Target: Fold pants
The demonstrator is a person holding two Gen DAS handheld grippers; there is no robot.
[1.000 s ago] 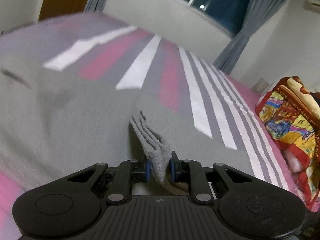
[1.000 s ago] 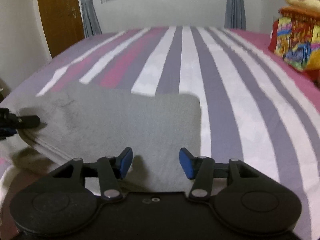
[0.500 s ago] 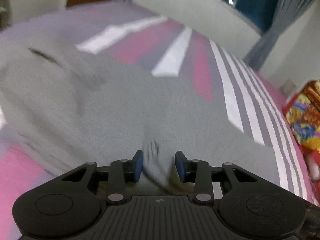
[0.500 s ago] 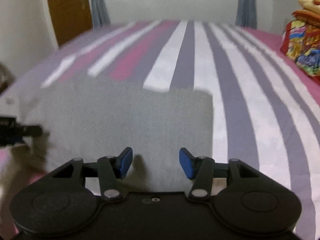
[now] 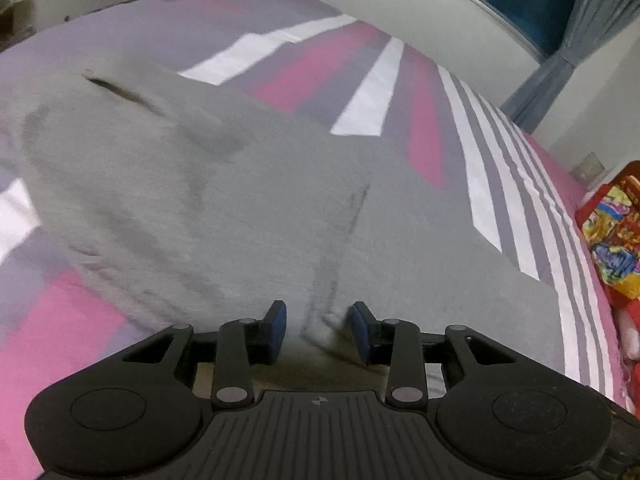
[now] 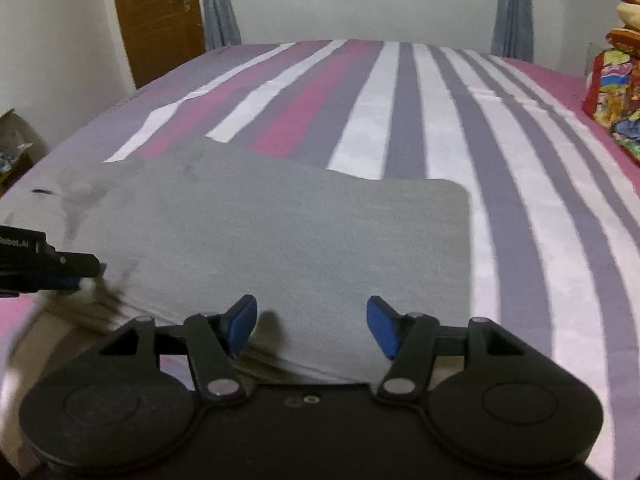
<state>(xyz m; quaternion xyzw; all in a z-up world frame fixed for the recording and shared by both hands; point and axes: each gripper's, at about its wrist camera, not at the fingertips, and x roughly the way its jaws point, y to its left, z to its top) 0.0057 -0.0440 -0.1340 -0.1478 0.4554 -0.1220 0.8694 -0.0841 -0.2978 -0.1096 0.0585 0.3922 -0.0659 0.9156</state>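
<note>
Folded grey fleece pants (image 6: 280,236) lying flat on the striped pink, white and purple bedsheet (image 6: 400,92), near its front edge. Left black two-finger gripper (image 5: 318,326) at the pants' left end, a ridge of cloth between its parted jaws. Right black two-finger gripper (image 6: 312,324) over the near edge. Colourful printed bundle (image 6: 616,96) at far right. Brown wooden door (image 6: 154,16) behind, at left.
</note>
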